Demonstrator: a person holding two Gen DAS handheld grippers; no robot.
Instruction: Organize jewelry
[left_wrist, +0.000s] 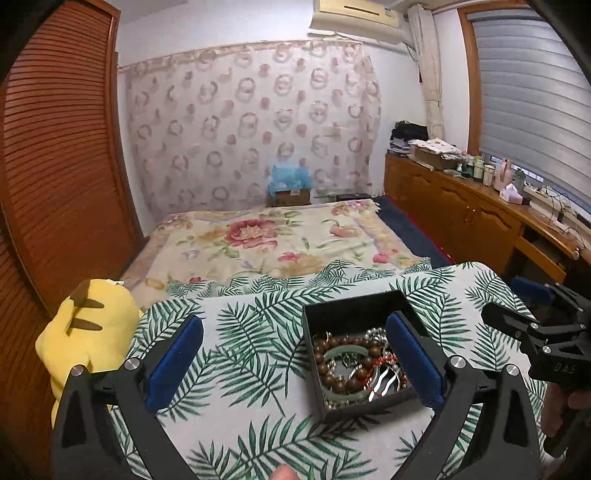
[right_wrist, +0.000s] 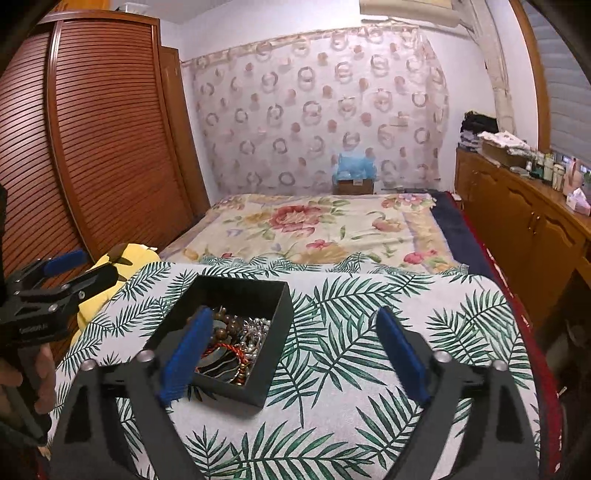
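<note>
A black open box (left_wrist: 369, 404) stands on the leaf-print tablecloth (left_wrist: 240, 369). In it lie a brown bead bracelet (left_wrist: 332, 345), a green bangle (left_wrist: 345, 350), silver chains (left_wrist: 373, 336) and a red cord. My left gripper (left_wrist: 295, 321) is open and holds nothing; its right finger overlaps the box's right side in the picture. In the right wrist view the box (right_wrist: 236, 391) lies left of centre. My right gripper (right_wrist: 293, 312) is open and holds nothing, its left pad in front of the box's near left part. Each gripper also shows at the edge of the other view.
A yellow plush toy (left_wrist: 92, 325) leans at the table's left edge. Beyond the table lies a bed with a floral blanket (left_wrist: 266, 236). A slatted wooden wardrobe (left_wrist: 55, 166) stands on the left and a wooden cabinet (left_wrist: 461, 206) with clutter on the right.
</note>
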